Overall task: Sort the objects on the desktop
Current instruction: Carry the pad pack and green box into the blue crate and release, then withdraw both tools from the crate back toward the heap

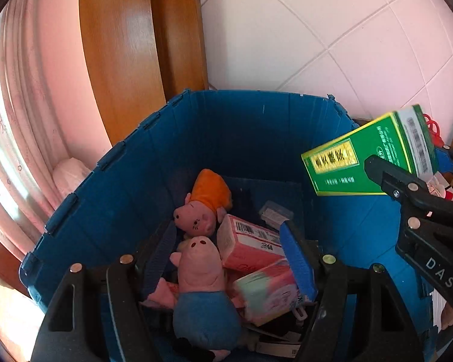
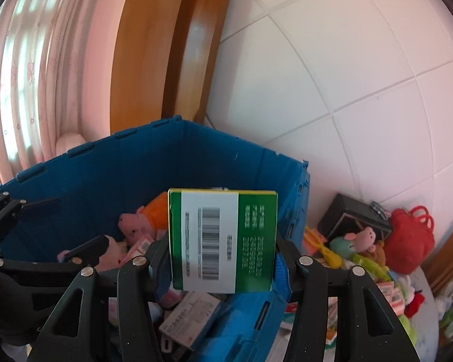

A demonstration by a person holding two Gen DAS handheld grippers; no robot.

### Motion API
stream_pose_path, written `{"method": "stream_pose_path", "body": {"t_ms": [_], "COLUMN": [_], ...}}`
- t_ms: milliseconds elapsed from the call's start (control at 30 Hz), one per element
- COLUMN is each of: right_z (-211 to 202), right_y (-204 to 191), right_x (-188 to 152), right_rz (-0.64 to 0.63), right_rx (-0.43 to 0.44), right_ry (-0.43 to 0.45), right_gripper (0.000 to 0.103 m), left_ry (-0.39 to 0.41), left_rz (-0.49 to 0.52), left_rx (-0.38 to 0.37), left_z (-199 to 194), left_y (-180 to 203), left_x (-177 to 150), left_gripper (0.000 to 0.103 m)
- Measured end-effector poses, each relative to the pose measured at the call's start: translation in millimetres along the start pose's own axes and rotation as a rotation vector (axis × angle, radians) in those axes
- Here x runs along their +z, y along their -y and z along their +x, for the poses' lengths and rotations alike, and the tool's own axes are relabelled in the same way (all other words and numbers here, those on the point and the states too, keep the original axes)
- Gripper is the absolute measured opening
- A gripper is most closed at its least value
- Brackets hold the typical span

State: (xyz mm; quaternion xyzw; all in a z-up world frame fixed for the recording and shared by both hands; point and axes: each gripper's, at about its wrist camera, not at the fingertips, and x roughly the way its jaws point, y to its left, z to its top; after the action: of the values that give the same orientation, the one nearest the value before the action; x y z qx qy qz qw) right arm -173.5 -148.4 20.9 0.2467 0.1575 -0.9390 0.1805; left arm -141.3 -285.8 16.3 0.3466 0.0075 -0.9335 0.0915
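Observation:
A blue plastic crate (image 1: 226, 126) (image 2: 105, 175) stands in the corner against the wall. My left gripper (image 1: 226, 232) hangs open over the inside of it. A pink pig plush in blue clothes (image 1: 202, 280) lies between its blue pads, with a gap to the right pad. Beside that plush are a pig plush with an orange hood (image 1: 205, 208) and pink cartons (image 1: 250, 247). My right gripper (image 2: 223, 256) is shut on a green carton with a barcode label (image 2: 223, 241) (image 1: 362, 157), holding it above the crate's right rim.
Behind the crate are a pink curtain (image 2: 30, 75), a wooden door frame (image 2: 166, 60) and a white tiled wall (image 2: 347, 75). To the right of the crate lie a black box (image 2: 347, 217), a red bag (image 2: 410, 241), small plush toys (image 2: 362, 238) and more pink cartons (image 2: 389, 292).

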Motion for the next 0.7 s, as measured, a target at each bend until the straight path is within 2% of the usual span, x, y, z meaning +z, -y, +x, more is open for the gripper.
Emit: {"method": "stream_pose_path", "body": {"t_ms": [133,233,367,400,467,567,700], "right_z": [4,2,-4,-7,-13,-25,-47], "right_y": [-3,-7,-7,-7,-8,-8,-7], "right_x": [-5,-6,-9,-10,-13,-18,-25], "right_rz": [0.000,-0.024,-0.027,-0.025,-0.027,-0.018,-0.009], "right_rx": [0.002,-0.012,-0.028,-0.027,-0.028,-0.026,-0.019], "right_ry": [-0.028,-0.036,-0.020,-0.018,-0.010,0.005,0.012], "right_gripper": [0.054,0.059,0.090,0.093,0.094,0.103,0.103], "left_ry": [-0.006,-0.011,-0.018,-0.016,-0.009,0.006,0.025], "left_rz": [-0.008,-0.010,-0.010,-0.012,-0.012,-0.020,-0.040], "left_rx": [-0.013,-0.020,-0.016,-0.017,-0.007,0.002,0.010], "left_z": [-1,-5,-10,-13,-18,-29,-45], "left_y": [-1,-2,-4,-5,-6,-6,-7], "left_x": [-8,-14,-21,-24,-28,-33,-42], "left_gripper": [0.071,0.071,0.071,0.071,0.071,0.071,0.071]}}
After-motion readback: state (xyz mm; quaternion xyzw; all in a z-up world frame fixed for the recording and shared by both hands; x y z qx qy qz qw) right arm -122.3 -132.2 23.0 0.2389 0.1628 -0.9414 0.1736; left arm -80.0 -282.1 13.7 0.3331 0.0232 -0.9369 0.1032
